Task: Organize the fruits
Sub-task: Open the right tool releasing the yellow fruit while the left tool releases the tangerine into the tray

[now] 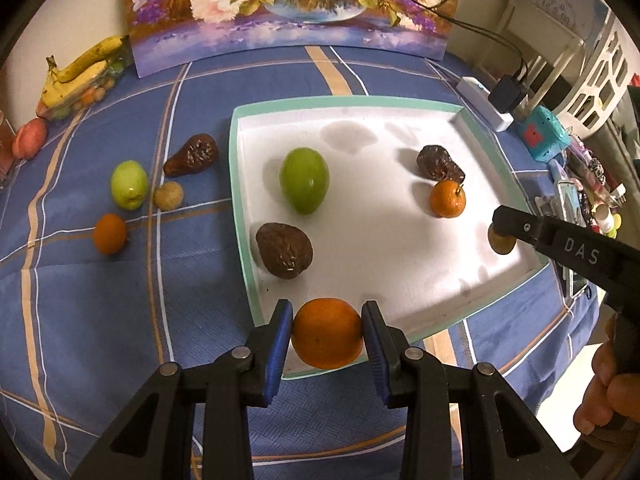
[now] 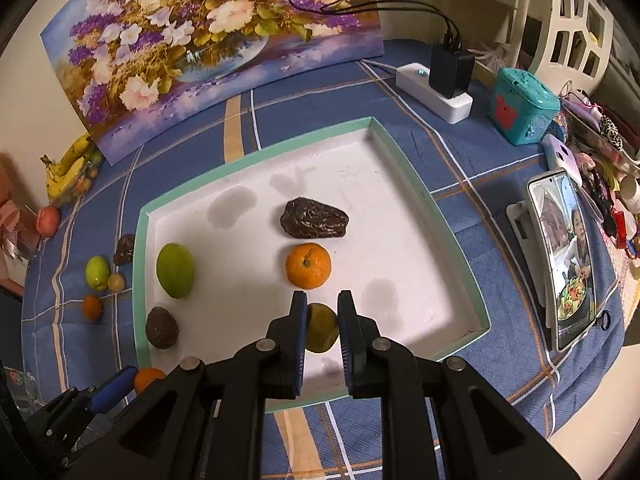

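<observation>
Over the near edge of the mint-rimmed white tray (image 1: 236, 168), the left gripper (image 1: 327, 338) clamps an orange (image 1: 327, 334) between its blue pads, while the right gripper (image 2: 322, 326) is closed on a small yellow-green fruit (image 2: 320, 328) above the tray's near right part. The orange is round and smooth, gripped only at its sides, so a quick tilt or an early release could let it roll off the rim onto the blue checked cloth (image 1: 120, 300). The small fruit, if dropped from height, may bump the stemmed orange (image 2: 308, 266) just ahead of it. The held orange sits squarely between the left fingertips, filling the gap; the small fruit sits between the right fingertips, partly hidden by them. A green mango (image 1: 305, 181) and two brown fruits already lie inside the tray; four more fruits wait on the cloth to its left.
</observation>
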A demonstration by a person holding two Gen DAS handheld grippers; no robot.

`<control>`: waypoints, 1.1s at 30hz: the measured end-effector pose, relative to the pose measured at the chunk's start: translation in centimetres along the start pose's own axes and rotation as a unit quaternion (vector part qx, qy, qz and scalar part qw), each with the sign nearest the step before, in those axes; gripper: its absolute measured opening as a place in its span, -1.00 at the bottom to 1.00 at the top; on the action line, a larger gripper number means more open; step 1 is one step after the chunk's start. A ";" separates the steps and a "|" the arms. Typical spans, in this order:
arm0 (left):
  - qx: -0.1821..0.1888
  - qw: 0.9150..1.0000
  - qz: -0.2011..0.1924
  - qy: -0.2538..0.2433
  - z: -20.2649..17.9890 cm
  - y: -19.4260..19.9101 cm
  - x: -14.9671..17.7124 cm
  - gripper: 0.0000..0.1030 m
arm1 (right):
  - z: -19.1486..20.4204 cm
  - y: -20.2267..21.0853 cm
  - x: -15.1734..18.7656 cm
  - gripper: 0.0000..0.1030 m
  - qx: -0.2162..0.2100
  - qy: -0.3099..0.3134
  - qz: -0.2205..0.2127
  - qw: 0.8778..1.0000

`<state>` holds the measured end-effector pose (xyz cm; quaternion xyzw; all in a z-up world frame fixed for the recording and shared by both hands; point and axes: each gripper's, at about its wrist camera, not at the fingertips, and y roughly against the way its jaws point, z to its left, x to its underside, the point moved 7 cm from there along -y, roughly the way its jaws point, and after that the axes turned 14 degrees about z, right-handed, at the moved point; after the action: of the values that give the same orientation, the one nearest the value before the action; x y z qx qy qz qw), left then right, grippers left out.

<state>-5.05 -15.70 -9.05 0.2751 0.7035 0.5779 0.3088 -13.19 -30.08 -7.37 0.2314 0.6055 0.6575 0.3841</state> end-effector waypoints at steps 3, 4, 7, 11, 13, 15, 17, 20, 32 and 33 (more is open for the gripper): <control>-0.001 1.000 0.008 -0.001 -0.1 -0.5 0.1 -0.26 | -0.1 -0.8 0.3 -0.69 0.006 0.002 0.014 1.000; -0.001 1.000 0.012 -0.002 -0.1 -0.8 0.1 -0.26 | 0.0 -1.3 0.4 -0.69 0.009 0.003 0.021 1.000; -0.006 1.000 0.015 -0.003 -0.1 -1.1 0.1 -0.26 | 0.1 -2.4 0.7 -0.69 0.013 0.007 0.040 0.999; -0.011 1.000 0.023 -0.002 0.1 -1.8 0.1 -0.26 | 0.2 -3.6 1.1 -0.69 0.021 0.012 0.060 0.998; -0.014 1.000 0.028 0.000 0.2 -2.2 0.1 -0.26 | 0.2 -4.2 1.3 -0.69 0.024 0.014 0.070 0.997; -0.013 0.999 0.031 0.003 0.3 -2.5 0.1 -0.26 | 0.2 -4.8 1.5 -0.69 0.027 0.016 0.078 0.996; -0.010 0.999 0.032 0.006 0.4 -2.4 0.1 -0.26 | 0.2 -5.4 1.7 -0.69 0.025 0.016 0.085 0.996; -0.012 0.999 0.032 0.003 0.4 -2.4 0.1 -0.26 | 0.2 -5.5 1.8 -0.69 0.027 0.017 0.087 0.996; -0.003 1.000 0.019 0.003 0.3 -1.1 -0.3 -0.10 | 0.2 -4.2 1.4 -0.69 0.021 0.018 0.067 0.997; -0.004 1.000 0.015 0.002 0.4 -0.9 -0.4 -0.10 | 0.3 -4.1 1.4 -0.69 0.021 0.019 0.065 0.997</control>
<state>-4.57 -15.90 -9.93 0.2835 0.6978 0.5856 0.2995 -12.90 -28.96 -11.51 0.2663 0.6097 0.6726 0.3240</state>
